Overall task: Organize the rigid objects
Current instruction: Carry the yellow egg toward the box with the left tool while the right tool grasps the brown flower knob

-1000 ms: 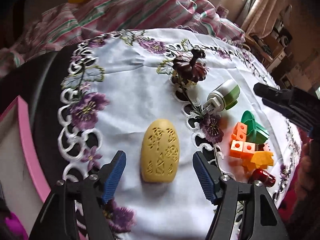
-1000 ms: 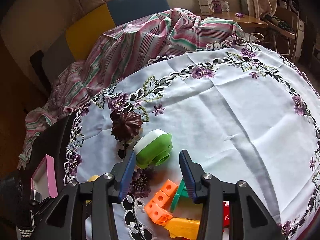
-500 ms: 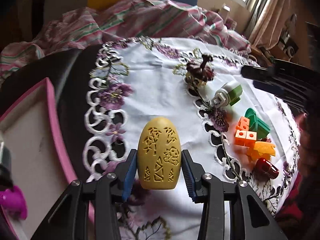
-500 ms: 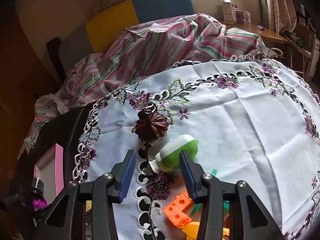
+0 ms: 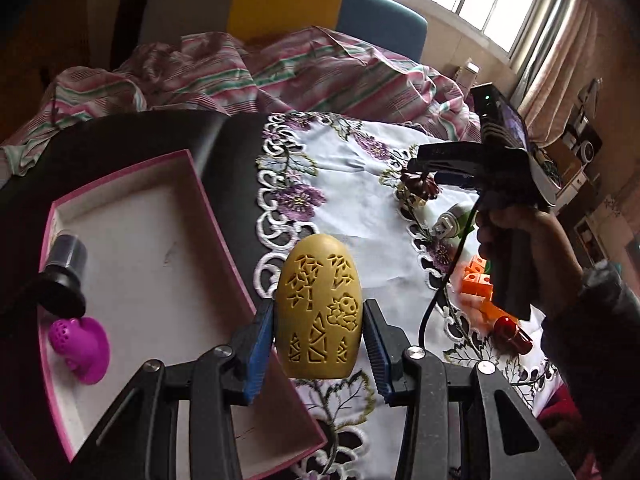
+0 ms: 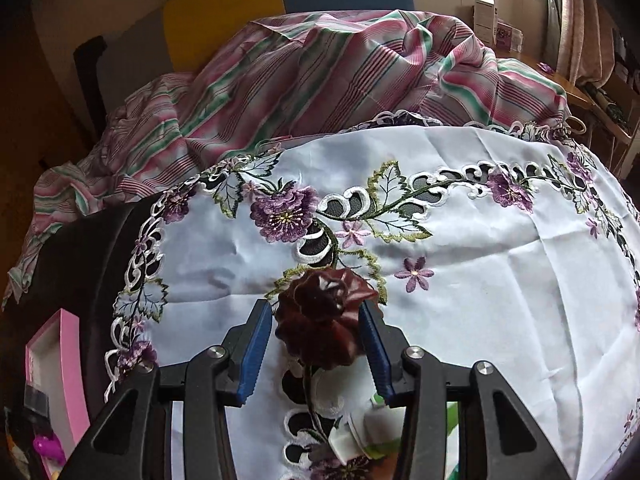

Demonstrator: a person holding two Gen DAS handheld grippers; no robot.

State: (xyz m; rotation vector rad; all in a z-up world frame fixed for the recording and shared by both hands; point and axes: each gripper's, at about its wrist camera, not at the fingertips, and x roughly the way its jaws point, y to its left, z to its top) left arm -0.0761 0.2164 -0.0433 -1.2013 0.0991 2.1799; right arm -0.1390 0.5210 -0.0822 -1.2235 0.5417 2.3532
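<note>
My left gripper [image 5: 319,346] is shut on a yellow carved egg-shaped object [image 5: 319,308] and holds it above the right edge of a pink-rimmed box [image 5: 208,216]. The box holds a black cap-like piece [image 5: 64,276] and a magenta heart-shaped piece [image 5: 82,348]. My right gripper [image 6: 316,344] has its blue pads on both sides of a dark red fluted mould [image 6: 322,328], which also shows in the left wrist view [image 5: 420,186]. A white and green bottle [image 6: 370,434] lies just behind the right gripper's fingers.
A white embroidered tablecloth [image 6: 460,280] covers the table, with a striped cloth [image 6: 320,72] heaped behind it. Orange blocks [image 5: 476,284] and a red capsule [image 5: 514,334] lie at the right. A black surface [image 5: 132,140] lies under the box.
My left gripper closed on the yellow egg, lifted it and carried it left to the pink box. My right gripper moved forward from the green bottle to the dark red mould.
</note>
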